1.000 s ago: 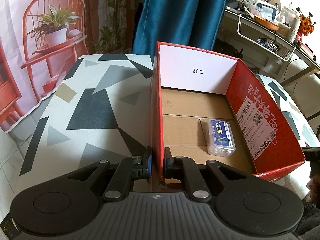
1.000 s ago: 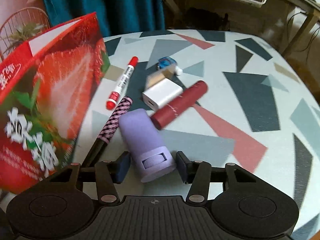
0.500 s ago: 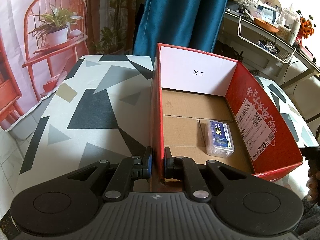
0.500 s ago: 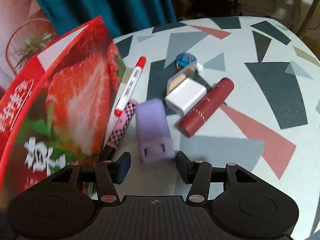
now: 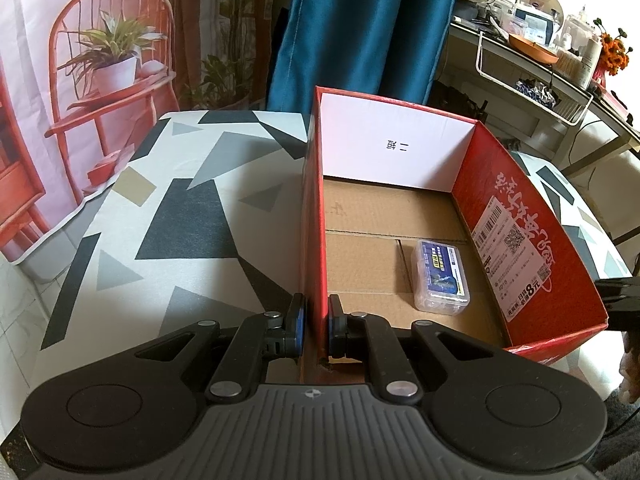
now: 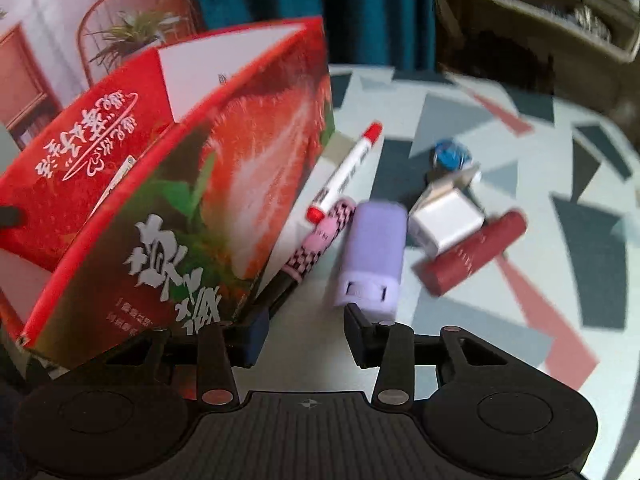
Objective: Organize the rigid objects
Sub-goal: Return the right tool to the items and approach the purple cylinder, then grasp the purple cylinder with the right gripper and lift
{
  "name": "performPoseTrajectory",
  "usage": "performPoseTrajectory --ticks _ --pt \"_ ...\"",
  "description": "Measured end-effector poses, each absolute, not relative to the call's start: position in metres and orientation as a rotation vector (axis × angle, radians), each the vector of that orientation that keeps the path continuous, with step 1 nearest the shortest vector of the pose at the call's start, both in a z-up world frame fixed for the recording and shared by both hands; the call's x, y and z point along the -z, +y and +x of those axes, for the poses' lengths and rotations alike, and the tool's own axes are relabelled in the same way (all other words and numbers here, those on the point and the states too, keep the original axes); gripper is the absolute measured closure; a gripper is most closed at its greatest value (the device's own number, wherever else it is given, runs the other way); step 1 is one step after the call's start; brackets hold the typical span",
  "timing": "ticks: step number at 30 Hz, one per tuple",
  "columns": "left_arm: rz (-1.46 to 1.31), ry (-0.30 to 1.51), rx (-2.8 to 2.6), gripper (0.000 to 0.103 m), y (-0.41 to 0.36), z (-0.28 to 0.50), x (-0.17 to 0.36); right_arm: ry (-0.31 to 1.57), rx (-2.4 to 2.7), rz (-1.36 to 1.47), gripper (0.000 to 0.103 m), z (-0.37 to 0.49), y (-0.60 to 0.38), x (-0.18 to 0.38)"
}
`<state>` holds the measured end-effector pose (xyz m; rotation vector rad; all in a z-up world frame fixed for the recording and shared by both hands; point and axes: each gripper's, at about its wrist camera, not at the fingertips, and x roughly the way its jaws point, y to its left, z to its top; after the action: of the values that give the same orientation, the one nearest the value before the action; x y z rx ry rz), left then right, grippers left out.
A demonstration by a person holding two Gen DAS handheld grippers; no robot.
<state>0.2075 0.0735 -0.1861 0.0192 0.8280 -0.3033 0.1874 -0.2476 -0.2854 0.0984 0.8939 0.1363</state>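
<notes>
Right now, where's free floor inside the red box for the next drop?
Most of the red box floor is bare: everything from the white far wall toward the left hand-held gripper, which is clamped on the left wall. Only the clear plastic case sits by the right wall. Outside, the clutter around the purple case is crowded.

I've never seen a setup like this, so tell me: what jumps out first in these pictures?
A big red strawberry box sits open on the patterned table, one wall pinched by the left tongs, with only a small clear plastic case inside. Beside the box lies a huddle of small things, a lilac case nearest the right tongs, which are open and hold nothing.
</notes>
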Motion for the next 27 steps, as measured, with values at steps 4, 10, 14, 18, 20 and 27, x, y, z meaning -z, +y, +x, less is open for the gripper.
performPoseTrajectory --ticks 4,10,14,18,20,27 --pt "0.011 0.824 0.293 0.092 0.073 0.206 0.186 0.808 -0.085 0.085 0.063 0.184 -0.260 0.275" --pt "0.008 0.823 0.283 0.092 0.072 0.206 0.185 0.834 -0.052 0.076 0.062 0.195 -0.279 0.291" --pt "0.008 0.823 0.279 0.092 0.072 0.206 0.185 0.863 -0.072 0.134 0.060 0.196 -0.284 0.302" --pt "0.011 0.823 0.276 0.092 0.072 0.206 0.185 0.898 -0.120 0.147 0.058 0.196 -0.274 0.306" --pt "0.011 0.824 0.277 0.092 0.072 0.206 0.185 0.901 -0.150 0.145 0.058 0.198 -0.266 0.306" --pt "0.010 0.825 0.277 0.092 0.072 0.205 0.185 0.882 -0.240 0.021 0.052 0.207 -0.244 0.299"
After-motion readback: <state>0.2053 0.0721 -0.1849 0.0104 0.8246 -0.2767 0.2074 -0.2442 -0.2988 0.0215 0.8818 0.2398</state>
